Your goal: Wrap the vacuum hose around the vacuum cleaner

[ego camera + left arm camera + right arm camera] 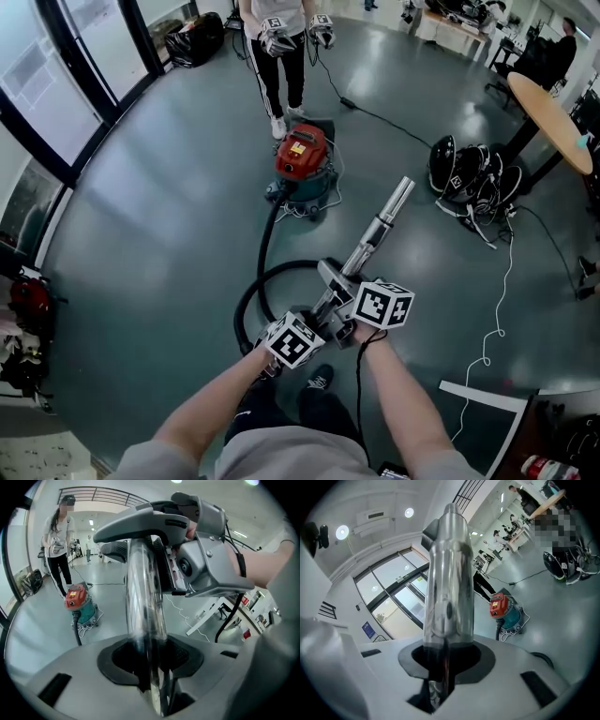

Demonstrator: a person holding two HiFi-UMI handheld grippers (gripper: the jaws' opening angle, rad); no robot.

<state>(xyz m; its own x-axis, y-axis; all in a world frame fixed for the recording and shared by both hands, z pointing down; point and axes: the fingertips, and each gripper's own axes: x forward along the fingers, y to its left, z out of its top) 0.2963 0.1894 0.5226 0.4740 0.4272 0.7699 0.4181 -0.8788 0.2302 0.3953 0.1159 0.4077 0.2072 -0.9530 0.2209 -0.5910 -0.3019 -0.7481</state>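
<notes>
Probably rigid and slick, the shiny chrome metal wand tube (380, 225) is clamped low by the left gripper (151, 677) and right gripper (440, 672).

Open grey floor (169, 216) lay free across the frame's left and centre. At upper centre the vacuum cleaner (302, 161) stood in the way, a person (281, 66) just behind it. Its black hose (262, 248) ran down and looped at lower centre, by the metal tube (380, 228) clamped in the left gripper (150, 672) and right gripper (440, 667). At right, a heap of black gear (469, 178), a white cord (507, 281) and a round table (553, 122) crowded the passage.
</notes>
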